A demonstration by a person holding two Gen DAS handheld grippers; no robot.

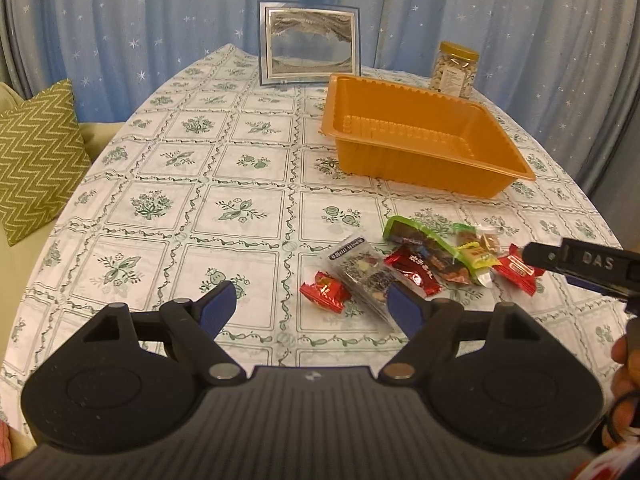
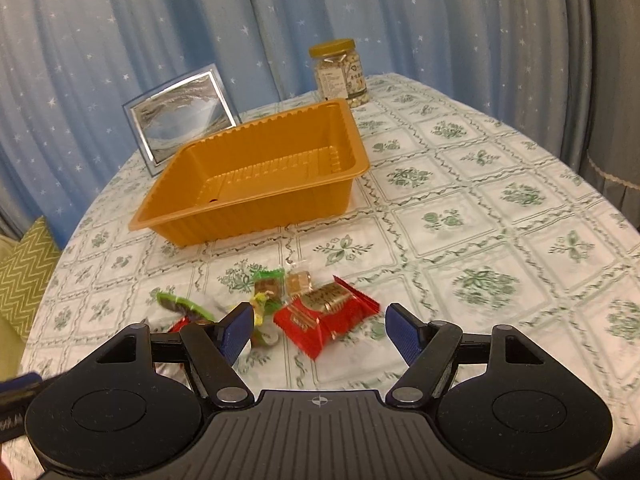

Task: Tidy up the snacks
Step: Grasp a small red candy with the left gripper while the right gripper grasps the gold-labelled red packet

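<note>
Several wrapped snacks lie in a loose pile on the tablecloth: a small red candy (image 1: 325,292), a clear packet (image 1: 362,276), a green-edged packet (image 1: 424,246) and a red packet (image 2: 326,316). An empty orange tray (image 1: 420,136) (image 2: 256,172) stands behind them. My left gripper (image 1: 312,312) is open and empty, low over the cloth just in front of the small red candy. My right gripper (image 2: 320,328) is open and empty, its fingers on either side of the red packet; its tip shows in the left wrist view (image 1: 580,264).
A framed sand picture (image 1: 308,46) and a yellow-lidded jar of nuts (image 1: 454,70) stand at the back of the table. A green zigzag cushion (image 1: 36,160) lies on a sofa to the left. Blue star curtains hang behind.
</note>
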